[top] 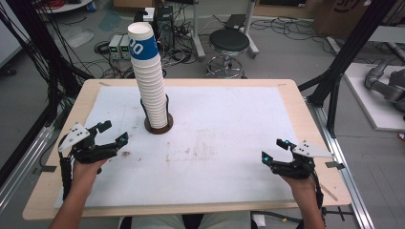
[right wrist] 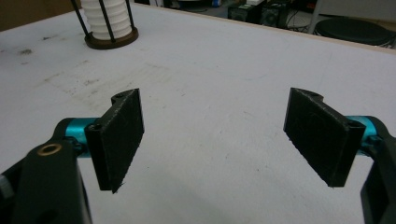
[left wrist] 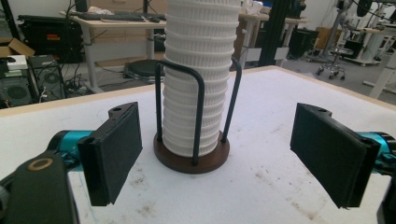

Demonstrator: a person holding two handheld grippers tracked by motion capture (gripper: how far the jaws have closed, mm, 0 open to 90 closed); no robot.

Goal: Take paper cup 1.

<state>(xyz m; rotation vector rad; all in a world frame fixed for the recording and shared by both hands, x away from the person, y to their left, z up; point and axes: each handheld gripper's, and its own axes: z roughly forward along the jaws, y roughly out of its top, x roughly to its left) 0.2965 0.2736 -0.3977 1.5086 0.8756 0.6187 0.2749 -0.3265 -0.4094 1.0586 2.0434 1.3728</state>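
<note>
A tall stack of white paper cups (top: 149, 71), the top one banded in blue, stands in a black wire holder on a round brown base (top: 158, 128) at the table's middle left. My left gripper (top: 113, 132) rests low on the white mat, left of and a little nearer than the base, jaws wide open and empty. Along its jaws I see the stack (left wrist: 197, 70) and base (left wrist: 191, 158) straight ahead, apart from the pads (left wrist: 116, 149). My right gripper (top: 275, 150) sits open at the near right, nothing between its pads (right wrist: 121, 135); the holder (right wrist: 111, 37) lies far off at upper left.
The white mat (top: 215, 138) covers most of the wooden table (top: 296, 95) and carries faint stains. Beyond the far edge are a round stool (top: 229, 43), computer boxes and cables on the floor. Black frame posts stand at both sides.
</note>
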